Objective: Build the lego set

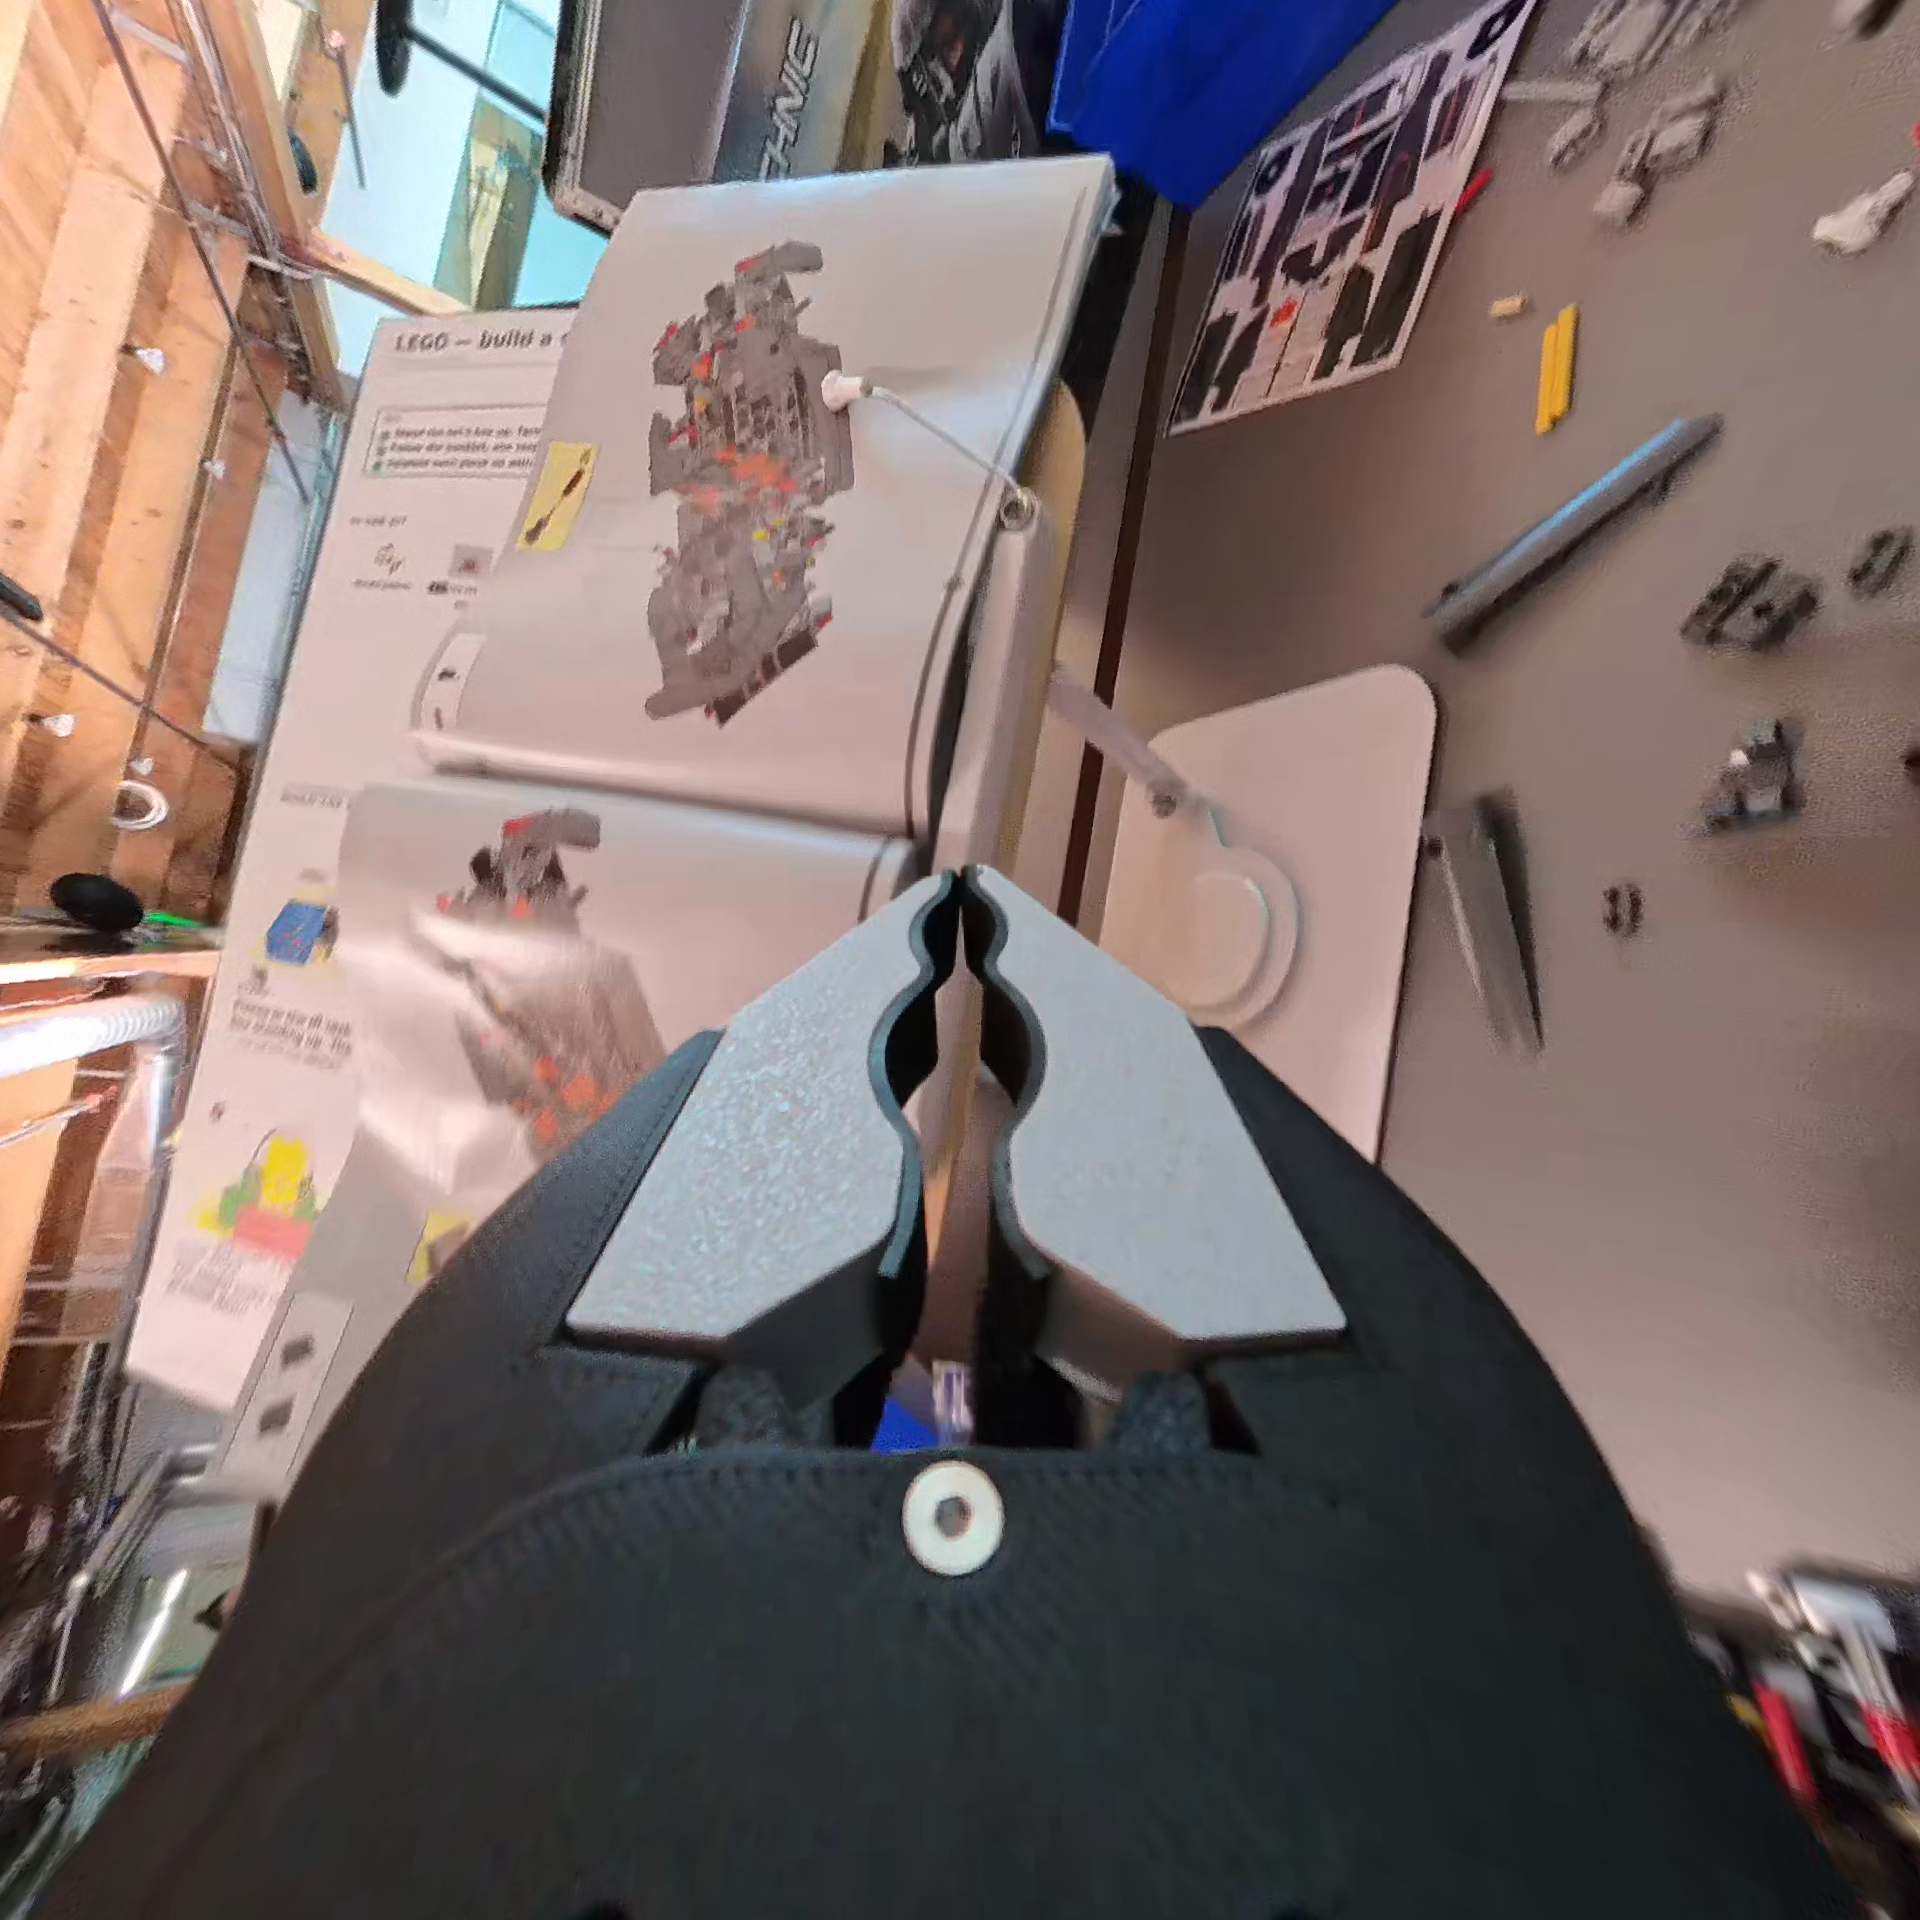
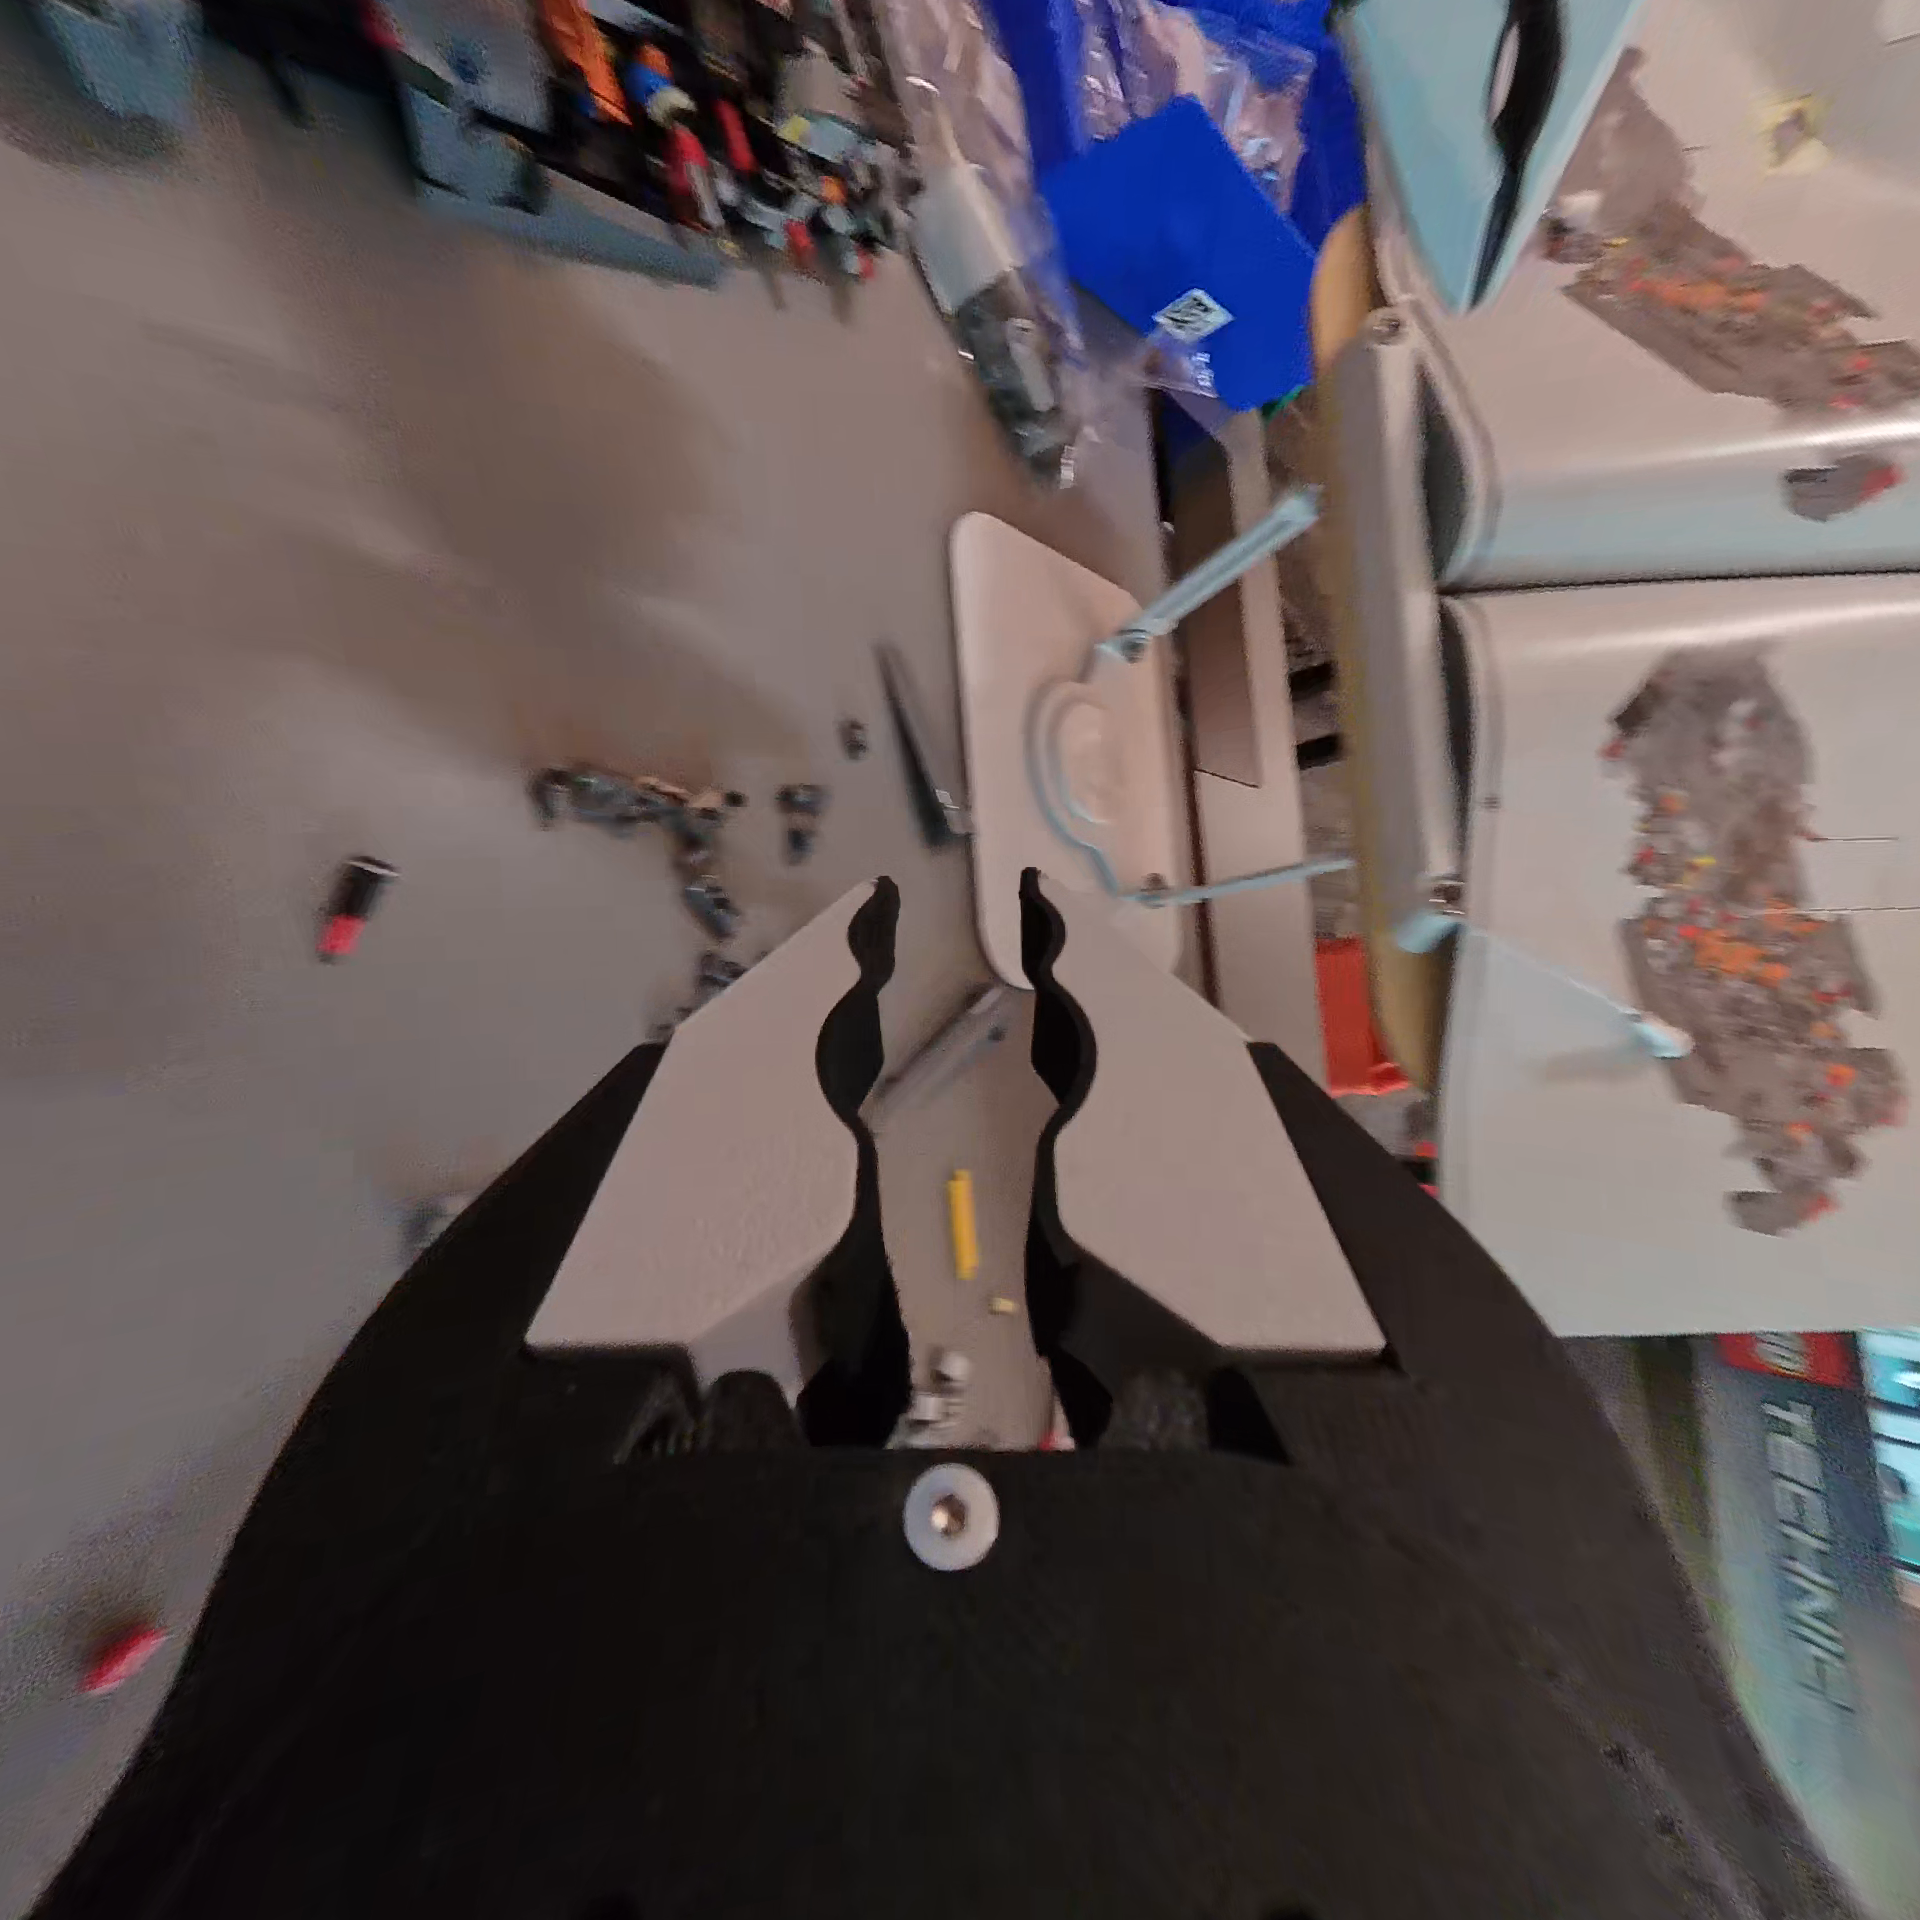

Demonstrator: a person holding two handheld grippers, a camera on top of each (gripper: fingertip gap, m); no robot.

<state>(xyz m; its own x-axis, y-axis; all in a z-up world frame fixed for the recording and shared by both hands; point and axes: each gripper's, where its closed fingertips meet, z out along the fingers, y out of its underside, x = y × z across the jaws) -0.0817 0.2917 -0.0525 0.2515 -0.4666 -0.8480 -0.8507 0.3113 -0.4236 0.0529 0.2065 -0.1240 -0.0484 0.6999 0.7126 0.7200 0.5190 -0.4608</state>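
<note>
My left gripper (image 1: 961, 881) is shut, its fingertips meet with nothing between them. It hangs in front of an open instruction booklet (image 1: 790, 499) on a stand, next to the stand's white base plate (image 1: 1309, 790). My right gripper (image 2: 956, 889) is open with only the grey table showing between its fingers. It hovers over the table just short of the same white base plate (image 2: 1023, 665). A yellow stick piece (image 2: 963, 1224) and a long grey beam (image 2: 940, 1065) lie on the table below its fingers.
Loose grey building pieces (image 2: 644, 810), a red-and-black piece (image 2: 353, 906) and a dark wedge (image 2: 914, 748) lie on the grey table. A sticker sheet (image 1: 1340, 239), a long grey beam (image 1: 1569, 530) and a yellow piece (image 1: 1555, 369) lie to the right. Blue bags (image 2: 1174, 239) and a box (image 2: 1808, 1558) stand nearby. The tips of one gripper are about 20 cm away from the tips of the other. My right gripper is the nearer one to the long grey beam (image 2: 940, 1065): about 20 cm, against 25 cm. It turns up in the left wrist view (image 1: 1549, 527) as well. The yellow stick piece (image 2: 963, 1224) lies around 20 cm away from my right fingertips.
</note>
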